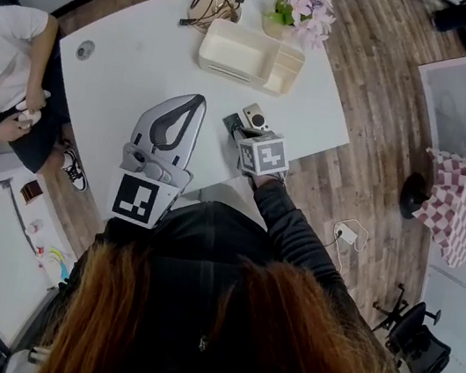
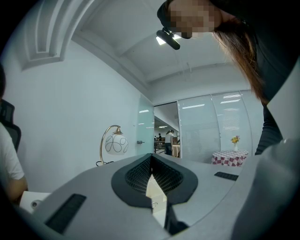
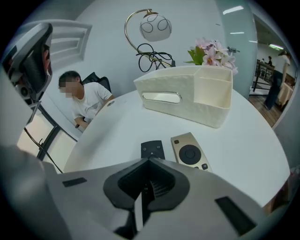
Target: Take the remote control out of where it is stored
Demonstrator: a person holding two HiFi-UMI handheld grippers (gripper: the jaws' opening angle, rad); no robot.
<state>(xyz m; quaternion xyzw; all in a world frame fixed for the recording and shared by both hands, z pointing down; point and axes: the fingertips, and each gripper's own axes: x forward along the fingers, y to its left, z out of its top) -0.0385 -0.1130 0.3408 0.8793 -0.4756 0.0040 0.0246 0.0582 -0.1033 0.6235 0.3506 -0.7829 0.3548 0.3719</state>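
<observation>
The right claw (image 3: 149, 160), jaws pressed together, points down near the worktop's (image 3: 248, 140) near edge. The black remote (image 3: 153, 149) lies just beyond its tips, beside the gold remote (image 3: 189, 153). The left claw (image 2: 151, 157) is closed, empty.

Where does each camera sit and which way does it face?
Head view: person's head, steeply down at white table; hair, sleeve, left gripper, right gripper show.
Left gripper view: on that gripper, level toward lamp; shut fingers show.
Right gripper view: on that gripper, down at black remote; shut fingers show.
Head and right views share cream box.
</observation>
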